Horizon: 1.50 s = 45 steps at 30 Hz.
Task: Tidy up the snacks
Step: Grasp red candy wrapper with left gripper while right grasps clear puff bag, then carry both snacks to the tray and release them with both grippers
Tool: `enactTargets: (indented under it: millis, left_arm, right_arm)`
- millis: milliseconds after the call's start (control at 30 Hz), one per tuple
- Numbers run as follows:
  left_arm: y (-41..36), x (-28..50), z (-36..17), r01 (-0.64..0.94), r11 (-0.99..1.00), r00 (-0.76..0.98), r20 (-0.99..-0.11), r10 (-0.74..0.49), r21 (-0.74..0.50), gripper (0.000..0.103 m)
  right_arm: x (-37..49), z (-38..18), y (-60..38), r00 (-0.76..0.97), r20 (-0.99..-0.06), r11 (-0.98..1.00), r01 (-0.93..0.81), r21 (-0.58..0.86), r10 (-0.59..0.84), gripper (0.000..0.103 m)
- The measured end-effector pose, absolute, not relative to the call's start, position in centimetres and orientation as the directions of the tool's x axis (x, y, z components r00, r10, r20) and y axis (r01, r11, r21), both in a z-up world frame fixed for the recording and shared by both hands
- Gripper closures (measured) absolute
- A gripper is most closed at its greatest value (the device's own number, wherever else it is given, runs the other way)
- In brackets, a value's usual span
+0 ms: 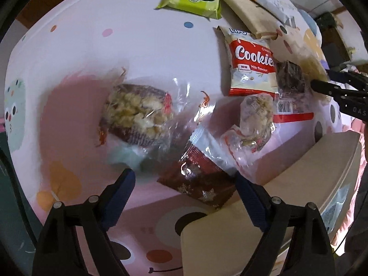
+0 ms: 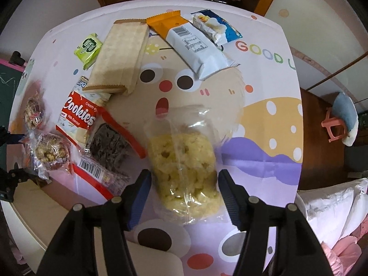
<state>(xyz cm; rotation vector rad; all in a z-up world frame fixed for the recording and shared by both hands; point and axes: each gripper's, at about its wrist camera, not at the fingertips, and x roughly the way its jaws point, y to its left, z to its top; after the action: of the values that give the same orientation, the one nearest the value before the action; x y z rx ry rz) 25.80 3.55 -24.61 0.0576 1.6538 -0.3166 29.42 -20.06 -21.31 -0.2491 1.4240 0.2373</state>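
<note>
both my jaws wide open; right gripper (image 2: 184,193) straddles the yellow snack bag (image 2: 184,161) near the desk's (image 2: 264,165) front edge, should pinch low and gently

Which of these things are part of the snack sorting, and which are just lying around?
Part of the job:
Cookies packet
green packet
beige wafer pack
yellow snack bag
dark red packet

Just lying about:
pink stool
white pillow
</note>
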Motion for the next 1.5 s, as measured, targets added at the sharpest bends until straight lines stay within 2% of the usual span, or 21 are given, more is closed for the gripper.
enactTargets:
  millis: [67, 200, 233, 267, 300, 400, 600, 900, 1267, 1500]
  left_arm:
    - [2.9, 26.1, -24.7, 0.22, 0.957, -0.131, -0.978, -0.164, -0.19, 0.031]
    - [0.4, 26.7, -24.5, 0.254, 0.956, -0.119, -0.986, -0.118, -0.145, 0.044]
    - [0.1, 26.7, -24.3, 0.255, 0.957, -0.114, -0.987, -0.115, -0.141, 0.051]
    - [-0.1, 26.8, -24.1, 0.25, 0.956, -0.114, -0.985, -0.129, -0.154, 0.067]
    - [-0.4, 26.8, -23.9, 0.238, 0.954, -0.122, -0.98, -0.158, -0.183, 0.072]
    - [-0.9, 26.6, -23.1, 0.23, 0.962, -0.073, -0.989, -0.132, -0.146, 0.074]
    - [1.3, 26.0, -19.6, 0.163, 0.975, -0.004, -0.989, -0.15, -0.149, 0.076]
    - [6.7, 24.5, -9.8, 0.036, 0.986, 0.191, -0.967, -0.167, -0.163, 0.076]
    - [3.5, 14.2, 3.5, 0.104, 0.987, 0.523, -0.837, -0.16, -0.124, 0.075]
    - [1.5, 7.4, 5.3, 0.099, 0.984, 0.62, -0.765, -0.175, -0.146, 0.075]
  right_arm:
    - [29.4, -21.3, -20.0, 0.127, -0.992, 0.95, -0.31, -0.027, 0.013, 0.042]
    - [30.0, -21.3, -19.8, 0.133, -0.991, 0.949, -0.315, -0.025, 0.018, 0.045]
    - [30.0, -21.3, -19.8, 0.136, -0.991, 0.948, -0.316, -0.022, 0.022, 0.046]
    - [29.9, -21.3, -19.8, 0.137, -0.99, 0.949, -0.315, -0.021, 0.024, 0.046]
    - [29.9, -21.2, -19.9, 0.139, -0.99, 0.95, -0.313, -0.019, 0.026, 0.046]
    - [29.6, -21.1, -20.5, 0.145, -0.989, 0.954, -0.3, -0.012, 0.033, 0.047]
    - [28.7, -19.7, -22.0, 0.187, -0.981, 0.963, -0.27, 0.005, 0.058, 0.048]
    - [26.1, -12.4, -24.3, 0.343, -0.928, 0.978, -0.19, 0.082, 0.145, 0.048]
    - [16.0, -0.8, -23.4, 0.549, -0.772, 0.943, -0.258, 0.209, 0.321, 0.048]
    - [7.6, 2.2, -22.0, 0.62, -0.671, 0.91, -0.335, 0.244, 0.407, 0.047]
